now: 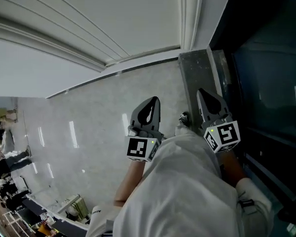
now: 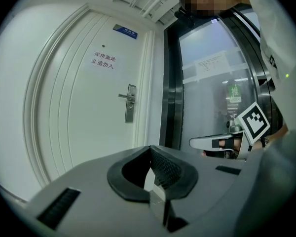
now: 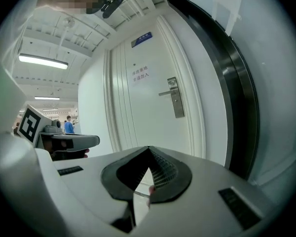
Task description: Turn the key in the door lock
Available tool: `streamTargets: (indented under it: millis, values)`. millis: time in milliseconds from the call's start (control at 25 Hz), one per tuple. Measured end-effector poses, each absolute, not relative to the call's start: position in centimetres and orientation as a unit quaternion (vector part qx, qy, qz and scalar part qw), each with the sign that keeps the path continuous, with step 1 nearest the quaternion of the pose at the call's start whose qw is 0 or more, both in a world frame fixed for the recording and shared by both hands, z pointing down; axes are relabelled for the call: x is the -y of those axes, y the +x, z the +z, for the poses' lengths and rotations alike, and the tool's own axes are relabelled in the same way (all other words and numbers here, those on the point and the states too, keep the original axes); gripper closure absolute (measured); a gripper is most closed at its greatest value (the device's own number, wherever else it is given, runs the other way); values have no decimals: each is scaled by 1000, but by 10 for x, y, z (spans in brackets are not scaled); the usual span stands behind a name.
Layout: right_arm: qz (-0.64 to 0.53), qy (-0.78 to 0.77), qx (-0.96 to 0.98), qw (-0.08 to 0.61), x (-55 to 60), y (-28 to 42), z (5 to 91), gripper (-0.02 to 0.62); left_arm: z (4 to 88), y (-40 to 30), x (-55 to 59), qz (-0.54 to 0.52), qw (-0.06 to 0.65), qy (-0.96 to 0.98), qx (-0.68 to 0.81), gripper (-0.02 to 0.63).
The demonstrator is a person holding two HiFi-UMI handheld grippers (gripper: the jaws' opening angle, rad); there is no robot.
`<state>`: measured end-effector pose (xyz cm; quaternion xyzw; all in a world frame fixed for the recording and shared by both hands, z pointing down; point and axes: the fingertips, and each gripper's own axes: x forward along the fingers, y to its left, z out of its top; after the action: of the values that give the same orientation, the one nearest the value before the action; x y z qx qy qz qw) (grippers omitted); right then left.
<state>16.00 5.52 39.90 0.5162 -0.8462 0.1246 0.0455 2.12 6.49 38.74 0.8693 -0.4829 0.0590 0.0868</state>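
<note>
White door (image 2: 74,117) fills the frame's left, its lock (image 2: 130,103) near centre; left gripper (image 2: 151,154) and right gripper (image 3: 148,154) sit pressed together, well apart from it.

In the left gripper view, open air runs from the lower middle to the white door (image 2: 74,112) at centre left, with nothing before its handle (image 2: 123,96) or lock plate (image 2: 130,105). Just right of the door, the dark door frame (image 2: 171,93) borders that way, and the right gripper (image 2: 195,142) hangs at lower right, well apart from the door. In the head view, the pale floor (image 1: 89,117) at centre left lies open; a dark glass panel (image 1: 266,83) walls the right edge
</note>
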Motion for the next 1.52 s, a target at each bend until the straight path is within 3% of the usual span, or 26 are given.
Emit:
streamTargets:
  millis: [280,800,1240,1520]
  values:
    - [138,514,847,10,-19,170,390,594,371,51,-32,49,69,866,493,597]
    - [153,589,793,34,27,196,390,594,374,55,43,51,77,881,464,597]
    - [130,610,773,119,146,162,402,594,379,28,199,20,84,895,437,597]
    - [135,630,755,126,211,137,400,594,369,12,273,12,72,912,404,597]
